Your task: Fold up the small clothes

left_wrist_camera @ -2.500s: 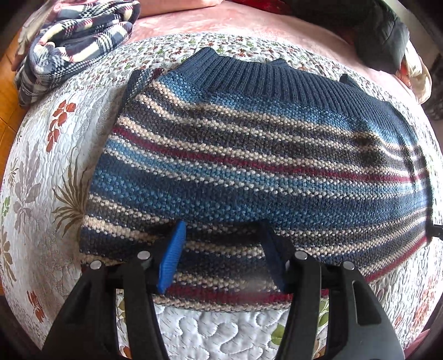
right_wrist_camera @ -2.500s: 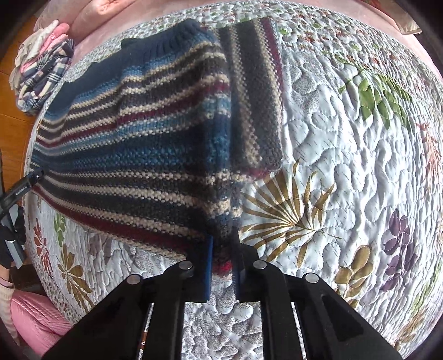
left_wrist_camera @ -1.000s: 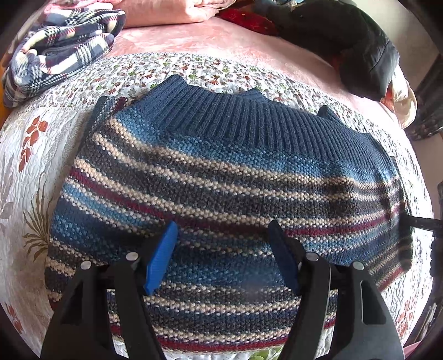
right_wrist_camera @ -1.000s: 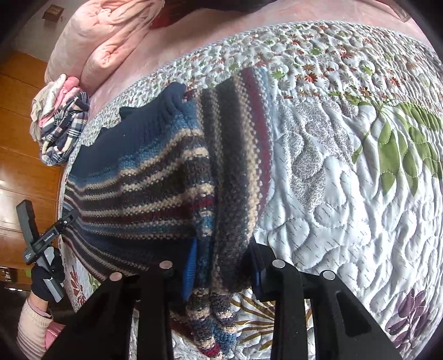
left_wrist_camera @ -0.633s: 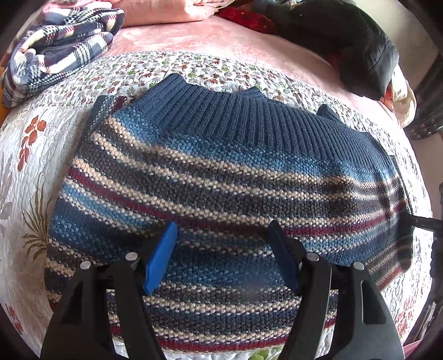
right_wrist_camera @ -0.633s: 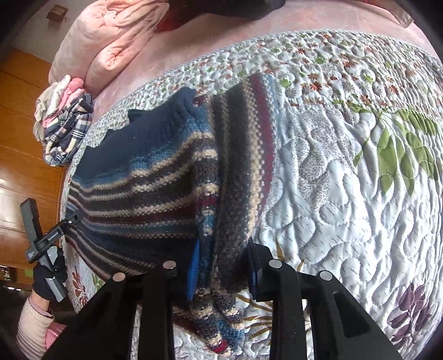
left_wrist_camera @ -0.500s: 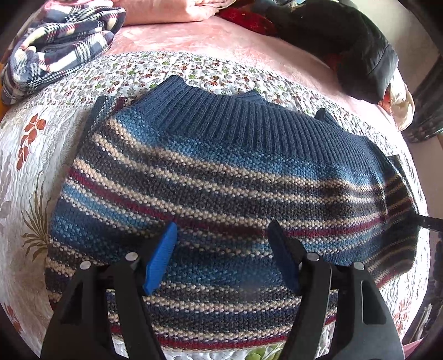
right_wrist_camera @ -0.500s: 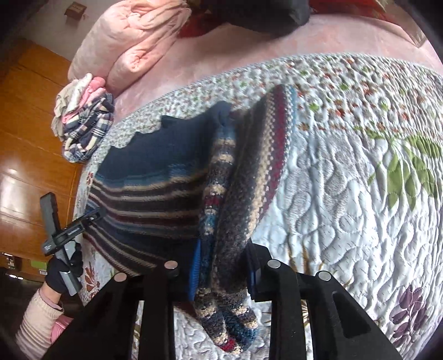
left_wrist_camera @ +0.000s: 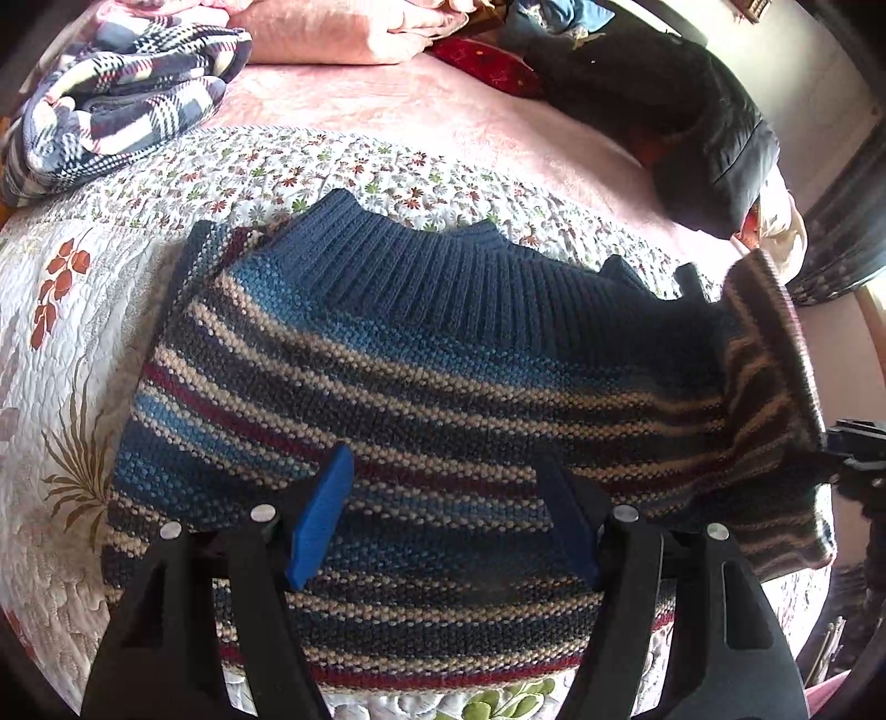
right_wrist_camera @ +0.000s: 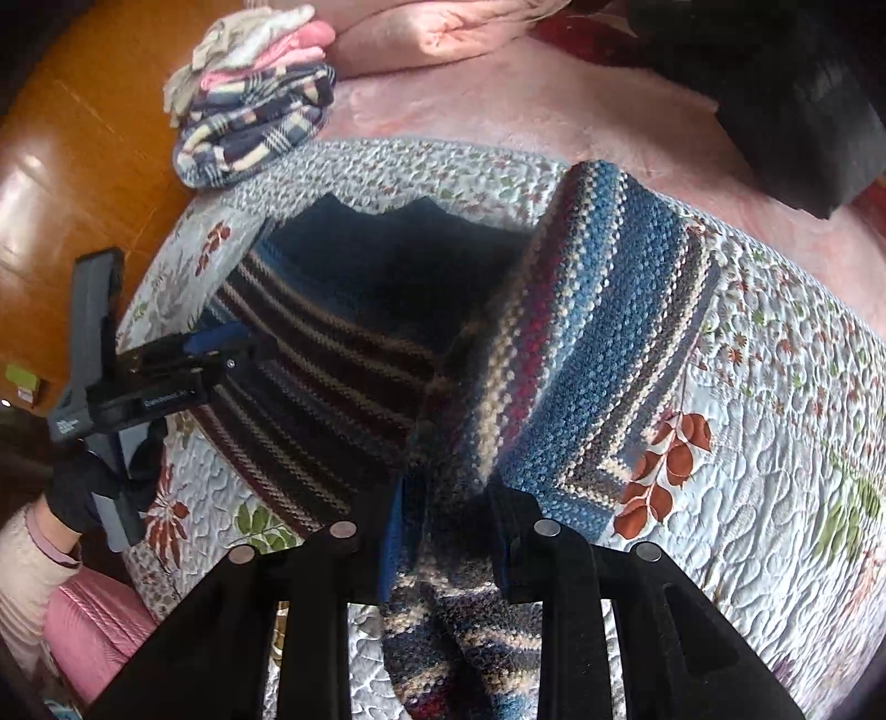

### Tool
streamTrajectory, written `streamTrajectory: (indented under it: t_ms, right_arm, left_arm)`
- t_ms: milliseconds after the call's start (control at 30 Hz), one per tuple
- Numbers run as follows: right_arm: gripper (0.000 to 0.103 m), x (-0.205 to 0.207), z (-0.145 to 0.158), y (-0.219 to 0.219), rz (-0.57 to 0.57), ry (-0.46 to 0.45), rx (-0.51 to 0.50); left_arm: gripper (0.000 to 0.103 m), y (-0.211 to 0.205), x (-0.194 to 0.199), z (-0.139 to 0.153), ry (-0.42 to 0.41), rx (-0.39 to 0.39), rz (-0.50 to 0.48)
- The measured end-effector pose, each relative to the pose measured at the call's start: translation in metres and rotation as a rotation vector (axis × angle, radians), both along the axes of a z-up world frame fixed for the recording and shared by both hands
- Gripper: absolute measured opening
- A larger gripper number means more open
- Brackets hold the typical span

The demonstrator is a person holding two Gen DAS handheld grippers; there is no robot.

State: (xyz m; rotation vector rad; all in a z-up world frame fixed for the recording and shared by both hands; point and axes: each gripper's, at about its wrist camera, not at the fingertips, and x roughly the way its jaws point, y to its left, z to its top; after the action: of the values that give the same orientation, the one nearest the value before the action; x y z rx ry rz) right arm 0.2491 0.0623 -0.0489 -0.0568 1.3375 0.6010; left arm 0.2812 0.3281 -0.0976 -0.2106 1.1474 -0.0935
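A striped knit sweater [left_wrist_camera: 421, 387] in blue, cream and dark red lies on the floral quilt [left_wrist_camera: 83, 310], its ribbed navy hem at the far side. My left gripper [left_wrist_camera: 443, 515] hovers open over the near part of the sweater, with nothing between its blue pads [left_wrist_camera: 321, 509]. My right gripper [right_wrist_camera: 448, 526] is shut on a bunched fold of the sweater [right_wrist_camera: 598, 332] and holds that side lifted off the quilt and tilted up. In the left wrist view the raised side [left_wrist_camera: 769, 387] stands at the right. The left gripper [right_wrist_camera: 166, 382] shows at the left of the right wrist view.
Folded plaid clothes [left_wrist_camera: 122, 127] sit at the far left corner of the bed, next to a pink blanket [left_wrist_camera: 343, 33]. A black jacket [left_wrist_camera: 703, 127] lies far right. A gloved hand [right_wrist_camera: 83, 493] holds the left gripper. Wooden floor [right_wrist_camera: 83, 166] lies beyond the bed's left edge.
The right gripper has lifted the sweater's right side off the quilt and swung it upward toward the middle. The left gripper has stayed open over the near part of the sweater.
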Motion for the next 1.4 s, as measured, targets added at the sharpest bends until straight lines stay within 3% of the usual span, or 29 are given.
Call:
streamTrajectory:
  t_ms: [200,333,433,600,767,933,1100,1233,1400]
  right_arm:
    - [0.030,0.002,-0.026,0.028,0.029,0.024,-0.072]
    - [0.036,0.002,-0.038,0.032,0.004,0.065,-0.044]
    - [0.047,0.001,-0.042,0.026,-0.031,0.095,0.025]
    - [0.048,0.004,-0.039,-0.004,-0.138,0.150,0.193]
    - [0.047,-0.004,-0.019,-0.045,-0.227,0.128,0.294]
    - [0.047,-0.025,-0.004,-0.095,-0.293,0.109,0.275]
    - [0.047,-0.046,-0.013,-0.138,-0.333,0.118,0.265]
    - [0.047,-0.041,-0.036,-0.152,-0.372,0.158,0.255]
    - [0.047,-0.033,-0.041,-0.155,-0.375,0.156,0.256]
  left_arm:
    - [0.068,0.005,0.003,0.009,-0.010,-0.029,0.011]
    - [0.068,0.008,0.003,0.012,-0.017,-0.056,0.022]
    - [0.068,0.008,0.003,0.014,-0.018,-0.082,0.027]
    - [0.068,0.000,0.000,0.016,-0.009,-0.121,0.002]
    - [0.068,-0.018,0.000,0.017,0.024,-0.220,-0.036]
    - [0.070,-0.045,-0.003,0.012,0.070,-0.304,-0.095]
    - [0.071,-0.071,-0.001,-0.009,0.143,-0.425,-0.089]
    - [0.070,-0.089,0.003,-0.025,0.182,-0.502,-0.069]
    - [0.071,-0.105,0.010,-0.042,0.215,-0.552,-0.038]
